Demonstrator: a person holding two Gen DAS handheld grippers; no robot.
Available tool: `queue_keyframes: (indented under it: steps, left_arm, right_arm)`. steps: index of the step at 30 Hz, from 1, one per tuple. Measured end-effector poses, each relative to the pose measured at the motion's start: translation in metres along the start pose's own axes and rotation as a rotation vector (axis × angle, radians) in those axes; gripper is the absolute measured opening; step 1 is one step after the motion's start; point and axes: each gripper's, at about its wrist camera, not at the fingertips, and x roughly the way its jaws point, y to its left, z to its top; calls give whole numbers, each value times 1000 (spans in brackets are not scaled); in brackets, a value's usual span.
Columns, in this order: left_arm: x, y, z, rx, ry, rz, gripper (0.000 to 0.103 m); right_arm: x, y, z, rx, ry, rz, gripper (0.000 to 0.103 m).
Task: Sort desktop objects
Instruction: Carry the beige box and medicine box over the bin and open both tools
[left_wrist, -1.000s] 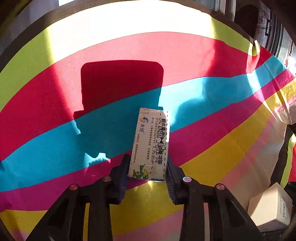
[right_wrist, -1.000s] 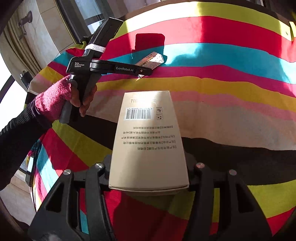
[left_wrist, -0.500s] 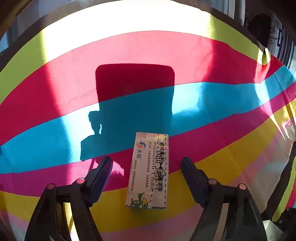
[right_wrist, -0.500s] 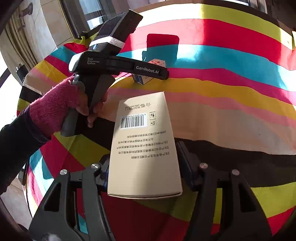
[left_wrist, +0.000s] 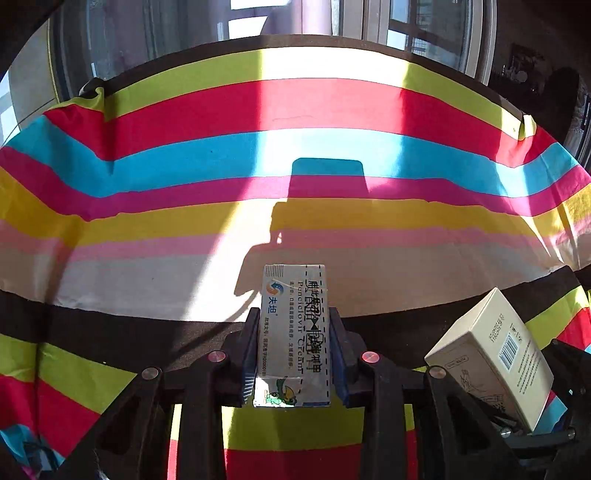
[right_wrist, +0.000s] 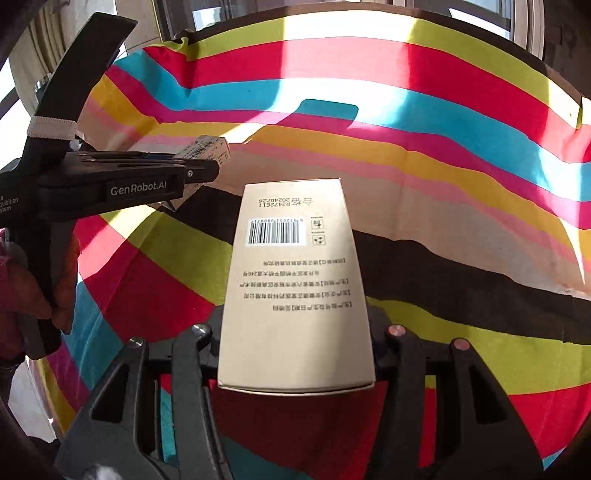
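Right now the left gripper (left_wrist: 293, 354) has its jaws clamped on the small cream box (left_wrist: 293, 332), one pad pressed against each long side. Those jaws have just been closing, and the box sits squarely between them, lifted clear of the striped tablecloth (left_wrist: 147, 229). The box points away from the camera, its printed face up, a blue and orange logo near the far end and a little green cartoon at the near end. Its shadow, joined to the gripper's, falls on the cloth just beyond, across the white, pink and yellow stripes.

Over on the right, the right gripper (right_wrist: 295, 332) has the larger beige carton (right_wrist: 295, 288) pinched between its two fingers, barcode and rows of print facing up, the far end sticking out over the black stripe of the cloth. The carton is off the table too. In the left wrist view that same carton shows at the near right, tilted, well apart from the cream box.

From the right wrist view the left gripper sits at the far left, side on, white lettering on its black body, the cream box poking out past its tip. A hand (right_wrist: 22, 295) in a pink glove grips its handle at the left edge.

Windows (left_wrist: 406, 29) run along the far side of the table, and sunlight cuts a bright band across the stripes.
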Motion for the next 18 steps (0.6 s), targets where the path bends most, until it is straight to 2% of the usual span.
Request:
queue_keyframes:
  steps: [4,6,8,9,11,18]
  left_arm:
    - [-42,-3,-19,-26,-49,72,34]
    - [-54,-7,-7,-49,-76,81,34]
    - [-64,-8,-7,-54,-104,103,34]
    - [-68,-21,-7,-51,-117,119,34]
    - [-81,-20,-18,-66,-126,125,34]
    - [-93,-6,-46,-114,-142,101,34]
  right_arm:
    - [-9,8,-17,-11,5,36,54]
    - [-13,10,-22,-6,2,67,54]
    - [-20,17,-25,-18,-9,97,54]
    - [-24,23,-26,-33,-19,101,54]
    - [-32,33,-27,-55,-38,104,54]
    - [-48,60,-34,-89,-53,103,54]
